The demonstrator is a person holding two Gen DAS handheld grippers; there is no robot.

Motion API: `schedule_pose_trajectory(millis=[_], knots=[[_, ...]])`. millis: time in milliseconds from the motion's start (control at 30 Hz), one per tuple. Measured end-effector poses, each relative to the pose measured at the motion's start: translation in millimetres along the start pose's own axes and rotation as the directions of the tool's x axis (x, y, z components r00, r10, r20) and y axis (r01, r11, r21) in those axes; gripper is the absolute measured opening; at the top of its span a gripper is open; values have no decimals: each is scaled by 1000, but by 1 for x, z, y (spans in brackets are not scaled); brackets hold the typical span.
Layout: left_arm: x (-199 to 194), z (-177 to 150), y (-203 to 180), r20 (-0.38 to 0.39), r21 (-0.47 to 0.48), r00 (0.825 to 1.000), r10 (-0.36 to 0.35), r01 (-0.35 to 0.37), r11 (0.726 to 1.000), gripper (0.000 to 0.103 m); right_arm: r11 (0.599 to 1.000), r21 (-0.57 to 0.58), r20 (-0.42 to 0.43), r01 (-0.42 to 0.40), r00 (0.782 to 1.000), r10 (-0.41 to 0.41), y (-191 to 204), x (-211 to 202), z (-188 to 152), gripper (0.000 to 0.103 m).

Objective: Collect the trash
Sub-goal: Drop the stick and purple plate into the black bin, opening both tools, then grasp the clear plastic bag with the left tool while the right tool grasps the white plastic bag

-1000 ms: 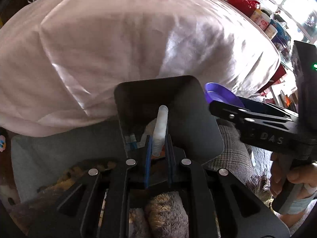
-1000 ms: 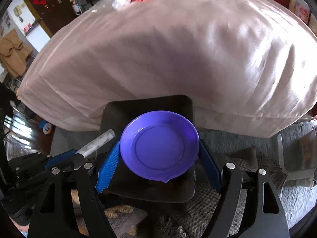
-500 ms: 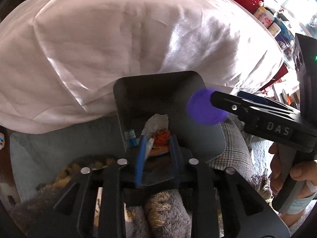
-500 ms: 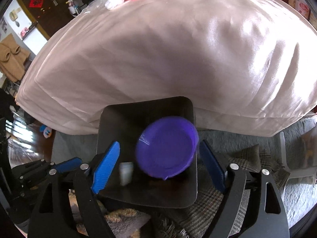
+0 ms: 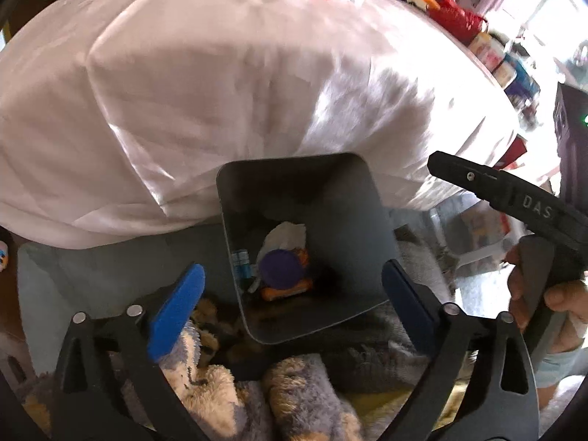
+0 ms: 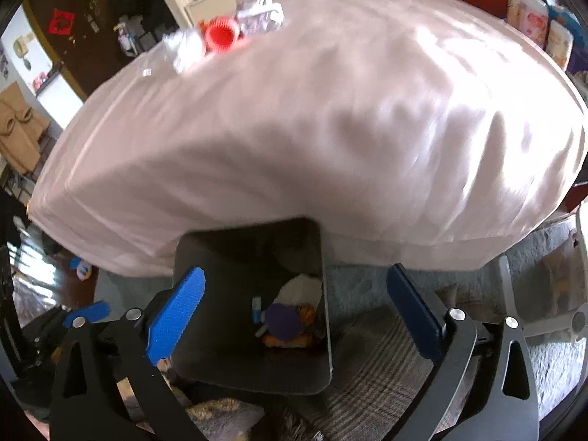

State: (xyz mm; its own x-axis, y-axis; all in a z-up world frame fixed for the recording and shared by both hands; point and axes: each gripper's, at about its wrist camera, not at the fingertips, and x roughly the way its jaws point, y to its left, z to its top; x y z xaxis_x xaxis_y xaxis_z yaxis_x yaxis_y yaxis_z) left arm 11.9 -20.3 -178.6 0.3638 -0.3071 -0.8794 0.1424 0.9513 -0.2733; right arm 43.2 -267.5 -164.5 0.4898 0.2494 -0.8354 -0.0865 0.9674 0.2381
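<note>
bin contents partly hidden: purple plate over tissue, rest unclear | desk under pink cloth, blurred | left hand-held gripper open, empty | right hand-held gripper open, empty

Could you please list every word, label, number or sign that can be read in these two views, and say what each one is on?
"DAS": raised letters on the black body of the right gripper, seen in the left wrist view; any further letters are cut off by the picture's edge.
Red wall sign by the dark door: its mark is too small to read.
Packages at the table's far edge: printing too blurred to read.
Blue item in the trash bin: unreadable.
</note>
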Motion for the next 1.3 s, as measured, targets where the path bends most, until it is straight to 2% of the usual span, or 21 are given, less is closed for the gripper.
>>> schedule_pose_trajectory(millis=[100, 200, 400, 533, 667, 833, 867, 933, 967, 1033, 1133, 1300], knots=[[-17, 8, 2, 30, -14, 999, -14, 14, 1000, 95, 1000, -21, 51, 8, 999, -7, 2, -14, 16, 99], [-41, 20, 3, 95, 10, 995, 24, -25, 1000, 95, 999, -42, 92, 11, 996, -7, 5, -25, 31, 99], [-77, 55, 17, 202, 12, 974, 100, -104, 994, 95, 997, -76, 173, 27, 985, -13, 18, -40, 66, 99], [-85, 83, 25, 240, 19, 961, 135, -144, 989, 95, 994, -98, 210, 36, 978, -15, 26, -45, 84, 99], [-84, 108, 29, 262, 40, 955, 140, -156, 987, 95, 993, -113, 229, 44, 973, -17, 34, -39, 99, 99], [-77, 133, 33, 296, 73, 940, 167, -197, 978, 94, 990, -140, 239, -22, 970, 55, 50, -23, 112, 98], [-74, 138, 34, 300, 79, 937, 177, -209, 975, 94, 989, -144, 236, -32, 969, 66, 53, -20, 114, 95], [-68, 144, 36, 296, 89, 938, 182, -216, 972, 94, 986, -156, 205, -65, 974, 96, 63, -4, 123, 74], [-64, 149, 38, 289, 93, 940, 181, -216, 972, 94, 984, -158, 178, -84, 978, 112, 68, 8, 129, 67], [-58, 154, 40, 280, 100, 943, 181, -216, 971, 94, 981, -163, 146, -104, 981, 129, 76, 23, 136, 44], [-46, 162, 45, 265, 110, 948, 179, -214, 971, 94, 976, -169, 115, -135, 981, 156, 87, 41, 145, 37], [-34, 170, 49, 253, 126, 953, 168, -204, 971, 94, 976, -161, 84, -147, 983, 162, 99, 64, 160, 37]])
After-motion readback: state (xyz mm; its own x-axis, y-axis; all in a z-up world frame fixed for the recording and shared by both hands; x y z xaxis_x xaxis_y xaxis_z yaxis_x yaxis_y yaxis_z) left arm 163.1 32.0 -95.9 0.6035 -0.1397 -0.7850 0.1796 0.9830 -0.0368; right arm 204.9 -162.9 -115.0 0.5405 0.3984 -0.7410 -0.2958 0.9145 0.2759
